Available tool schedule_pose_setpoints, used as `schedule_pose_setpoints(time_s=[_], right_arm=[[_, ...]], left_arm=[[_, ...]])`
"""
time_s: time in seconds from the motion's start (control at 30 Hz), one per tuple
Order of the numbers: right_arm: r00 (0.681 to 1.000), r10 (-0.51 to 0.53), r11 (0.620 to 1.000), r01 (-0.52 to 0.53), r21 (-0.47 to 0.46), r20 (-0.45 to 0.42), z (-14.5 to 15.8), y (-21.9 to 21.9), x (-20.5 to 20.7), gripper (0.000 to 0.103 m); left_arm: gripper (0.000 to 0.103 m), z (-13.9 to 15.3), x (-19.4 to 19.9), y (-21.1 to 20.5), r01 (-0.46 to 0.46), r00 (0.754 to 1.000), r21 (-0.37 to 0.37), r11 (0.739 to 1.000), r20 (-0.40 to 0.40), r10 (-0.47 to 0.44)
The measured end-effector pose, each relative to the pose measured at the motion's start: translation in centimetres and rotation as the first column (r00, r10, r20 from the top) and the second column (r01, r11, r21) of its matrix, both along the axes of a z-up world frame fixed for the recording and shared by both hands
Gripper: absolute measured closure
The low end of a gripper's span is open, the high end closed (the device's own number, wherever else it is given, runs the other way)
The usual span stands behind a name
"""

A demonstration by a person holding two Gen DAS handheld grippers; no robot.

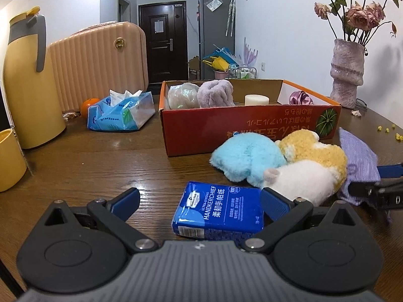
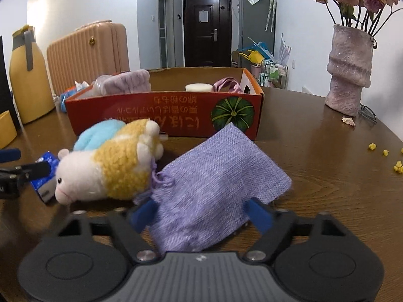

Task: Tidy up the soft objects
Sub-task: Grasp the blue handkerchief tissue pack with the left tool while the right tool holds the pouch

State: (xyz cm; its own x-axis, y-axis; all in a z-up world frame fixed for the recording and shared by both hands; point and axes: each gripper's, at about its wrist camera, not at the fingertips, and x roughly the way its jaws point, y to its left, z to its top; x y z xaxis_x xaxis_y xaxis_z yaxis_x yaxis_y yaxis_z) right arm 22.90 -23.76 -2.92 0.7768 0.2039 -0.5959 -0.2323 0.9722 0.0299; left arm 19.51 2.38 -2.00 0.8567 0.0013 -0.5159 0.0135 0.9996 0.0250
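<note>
My left gripper (image 1: 200, 201) stands open low over the brown table, and a blue handkerchief pack (image 1: 219, 211) lies between its fingers, close to the right one. A blue, yellow and white plush lamb (image 1: 302, 166) (image 2: 113, 171) lies on its side in front of the red cardboard box (image 1: 252, 125) (image 2: 163, 115). My right gripper (image 2: 201, 215) is shut on a purple woven pouch (image 2: 214, 183) (image 1: 357, 161), whose far corner tilts up toward the box. The box holds a lilac fluffy item (image 1: 216, 94), a whitish bundle (image 1: 181, 95), a white round piece (image 1: 257, 99) and a pink satin item (image 1: 301, 98).
A yellow jug (image 1: 27, 83) and yellow cup (image 1: 10, 158) stand at the left, with a peach suitcase (image 1: 100, 68), an orange (image 1: 88, 104) and a blue tissue pack (image 1: 121, 113) behind. A vase (image 2: 350, 75) of dried roses stands at the right, near yellow crumbs (image 2: 385, 158).
</note>
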Motion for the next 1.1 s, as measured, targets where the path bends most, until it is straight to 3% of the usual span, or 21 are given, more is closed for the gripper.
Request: schedule_pose_setpoints(time_s=[0.07,0.17,0.5,0.7,1.1], right_arm=[[1.0,-0.003,1.0,0.002,0.02,0.016,0.3,-0.3,-0.3,0.07],[0.999,-0.018,0.999,0.016,0.046,0.032,0.8,-0.9,-0.5,0.077],[0.997,-0.033,0.998,0.029,0.062,0.07,1.4,-1.2,-0.6,0.078],[0.997,-0.039,0.997,0.034,0.068,0.072,1.4,-1.4,-0.6,0.078],[0.997,-0.038,0.997,0.033,0.068,0.072,1.4,-1.4,-0.6,0.077]], left_arm=[[0.0,-0.1,0.2,0.0,0.004,1.0,-0.004,1.0,-0.013,-0.004],[0.0,-0.3,0.5,0.1,0.009,0.999,-0.013,1.0,-0.03,-0.009],[0.0,-0.7,1.1,0.3,0.03,0.997,-0.051,0.998,-0.068,-0.034],[0.0,-0.7,0.9,-0.2,0.058,0.996,-0.036,0.998,-0.065,-0.06],[0.0,-1.4,2.5,1.5,-0.047,0.989,-0.061,0.997,-0.143,0.038]])
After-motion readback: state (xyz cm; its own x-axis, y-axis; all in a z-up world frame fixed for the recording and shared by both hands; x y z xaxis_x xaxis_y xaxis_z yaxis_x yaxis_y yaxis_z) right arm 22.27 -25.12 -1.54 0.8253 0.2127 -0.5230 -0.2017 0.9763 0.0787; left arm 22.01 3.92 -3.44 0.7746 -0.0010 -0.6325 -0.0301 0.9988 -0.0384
